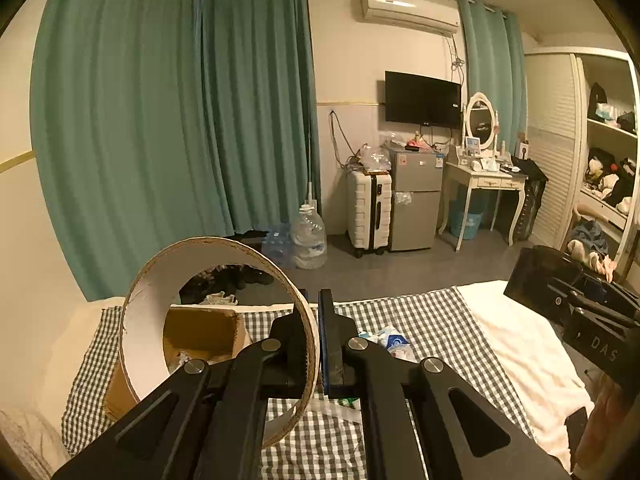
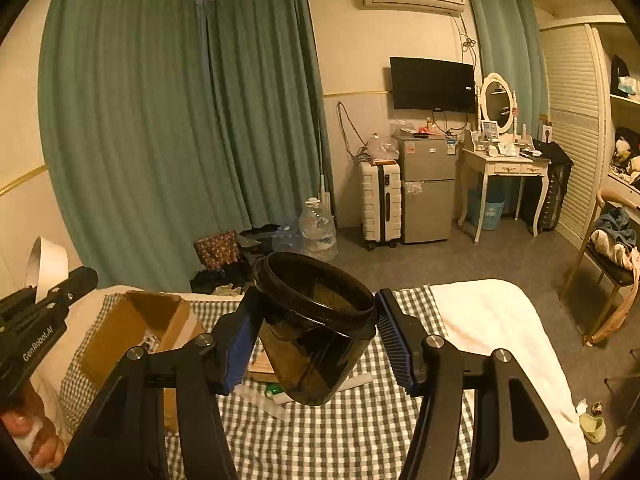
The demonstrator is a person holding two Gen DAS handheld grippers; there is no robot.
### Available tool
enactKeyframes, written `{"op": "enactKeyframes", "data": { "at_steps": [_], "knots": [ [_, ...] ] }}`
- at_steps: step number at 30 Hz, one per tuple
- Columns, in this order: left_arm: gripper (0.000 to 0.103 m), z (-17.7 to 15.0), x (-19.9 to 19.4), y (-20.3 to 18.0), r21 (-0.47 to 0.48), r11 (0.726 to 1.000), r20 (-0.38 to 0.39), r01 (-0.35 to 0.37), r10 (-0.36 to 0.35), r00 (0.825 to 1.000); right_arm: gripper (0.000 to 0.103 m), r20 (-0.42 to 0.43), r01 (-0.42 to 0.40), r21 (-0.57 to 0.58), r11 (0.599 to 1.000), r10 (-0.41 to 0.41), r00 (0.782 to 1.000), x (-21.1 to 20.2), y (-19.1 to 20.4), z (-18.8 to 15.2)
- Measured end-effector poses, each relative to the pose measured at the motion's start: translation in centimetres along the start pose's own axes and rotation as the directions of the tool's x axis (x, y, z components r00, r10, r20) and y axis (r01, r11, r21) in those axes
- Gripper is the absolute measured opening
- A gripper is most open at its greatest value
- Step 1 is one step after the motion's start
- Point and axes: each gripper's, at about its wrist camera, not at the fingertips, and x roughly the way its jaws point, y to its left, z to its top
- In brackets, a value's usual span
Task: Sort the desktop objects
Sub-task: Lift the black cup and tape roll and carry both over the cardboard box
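My left gripper (image 1: 314,320) is shut on the wall of a white cardboard ring (image 1: 148,320), which hangs above the checked cloth (image 1: 440,320). One finger is inside the ring and one outside. In the right wrist view my right gripper (image 2: 316,300) is shut on a dark see-through jar (image 2: 316,360) just below its rim. The jar is tilted with its open mouth facing away, above the cloth. An open cardboard box (image 2: 136,320) stands on the cloth at the left, below the ring (image 2: 48,260) and the left gripper (image 2: 80,278). The right gripper (image 1: 536,276) shows at the right edge of the left wrist view.
A blue-and-white wrapper (image 1: 394,340), a green scrap (image 2: 274,390) and a white strip lie on the cloth. A white blanket (image 2: 492,320) covers the bed's right side. A hand (image 2: 28,436) is at lower left. Beyond the bed are a chair (image 2: 608,264), water bottles and floor.
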Motion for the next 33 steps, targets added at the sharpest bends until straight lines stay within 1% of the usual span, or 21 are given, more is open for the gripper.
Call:
{"op": "enactKeyframes", "data": {
  "at_steps": [9, 14, 23, 26, 33],
  "knots": [
    [0.004, -0.4, 0.1, 2.3, -0.013, 1.0, -0.001, -0.021, 0.021, 1.0, 0.057, 0.012, -0.016, -0.017, 1.0, 0.016, 1.0, 0.6, 3.0, 0.6],
    [0.004, -0.8, 0.5, 4.3, -0.027, 0.999, -0.003, -0.042, 0.042, 0.999, 0.057, 0.012, -0.036, -0.033, 0.999, 0.036, 0.999, 1.2, 5.2, 0.6],
    [0.004, -1.9, 1.6, 8.8, -0.071, 0.994, -0.033, -0.087, 0.085, 0.996, 0.057, -0.002, -0.082, -0.065, 0.994, 0.082, 0.997, 2.7, 9.4, 0.6],
    [0.004, -2.6, 1.8, 9.9, -0.069, 0.993, -0.047, -0.097, 0.094, 0.994, 0.057, -0.008, -0.103, -0.074, 0.992, 0.102, 0.995, 3.3, 10.8, 0.5],
    [0.004, -3.8, 2.7, 12.7, -0.085, 0.986, -0.088, -0.143, 0.135, 0.987, 0.057, -0.046, -0.164, -0.093, 0.982, 0.16, 0.986, 5.7, 14.8, -0.4]
  ]
}}
